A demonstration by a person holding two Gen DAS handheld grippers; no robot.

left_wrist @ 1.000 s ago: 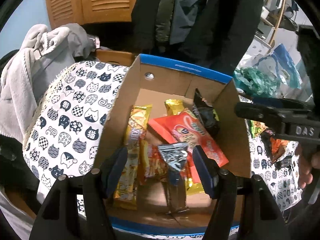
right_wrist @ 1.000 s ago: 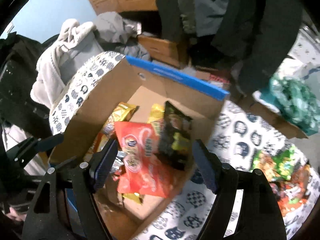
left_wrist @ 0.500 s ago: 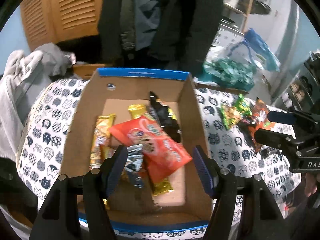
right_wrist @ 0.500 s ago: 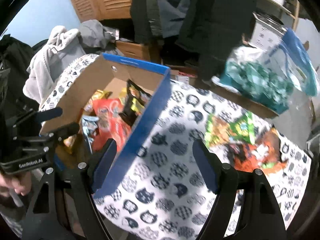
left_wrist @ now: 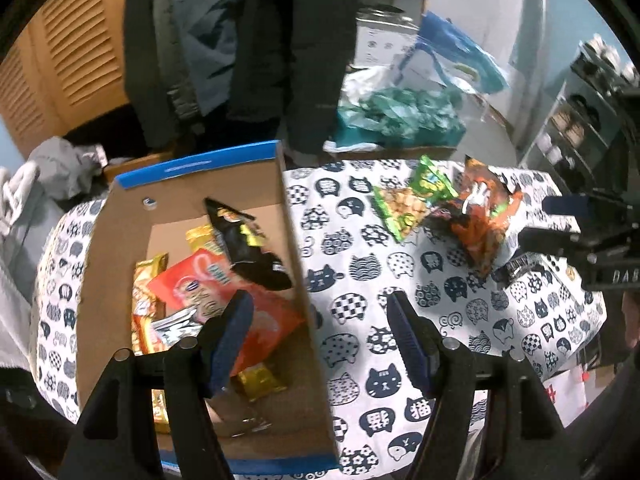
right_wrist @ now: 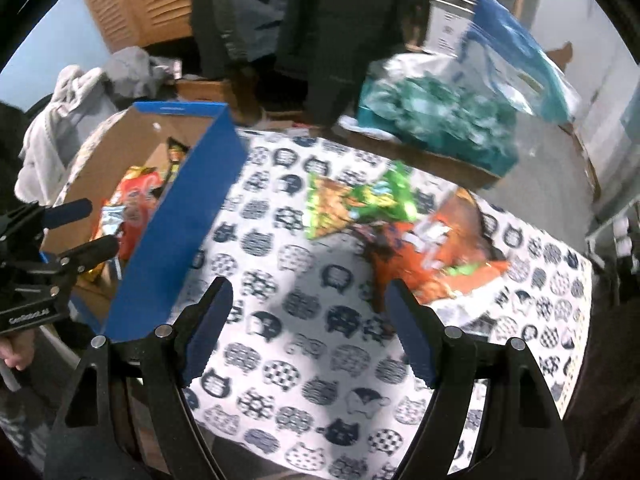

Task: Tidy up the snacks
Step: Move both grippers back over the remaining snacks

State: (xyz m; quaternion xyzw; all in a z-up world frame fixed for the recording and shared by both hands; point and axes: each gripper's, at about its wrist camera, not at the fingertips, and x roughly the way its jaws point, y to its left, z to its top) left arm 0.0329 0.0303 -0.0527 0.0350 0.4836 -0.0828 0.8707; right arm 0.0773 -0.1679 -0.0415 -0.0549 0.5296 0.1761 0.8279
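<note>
An open cardboard box (left_wrist: 200, 166) with blue rims stands on the cat-print tablecloth (left_wrist: 380, 280). In it lie a red packet (left_wrist: 224, 292), a black packet (left_wrist: 248, 248), gold bars (left_wrist: 148, 280) and a silver wrapper (left_wrist: 176, 324). Loose green packets (right_wrist: 352, 204) and an orange packet (right_wrist: 436, 256) are piled on the cloth to the right. My left gripper (left_wrist: 318, 308) hovers over the box's right wall, its jaws opening, nothing between them. My right gripper (right_wrist: 308, 292) hangs open over bare cloth, just short of the pile.
Dark coats (left_wrist: 288, 40) hang behind the table. A teal plastic bag heap (right_wrist: 432, 128) sits on a carton beyond the far edge. Grey clothing (left_wrist: 60, 160) is heaped at the left, and shelving (left_wrist: 580, 120) stands at the right.
Both grippers have swung right, off the box's inside. The left one now straddles the box's right wall; the right one has passed over that wall onto the cloth near the loose pile.
</note>
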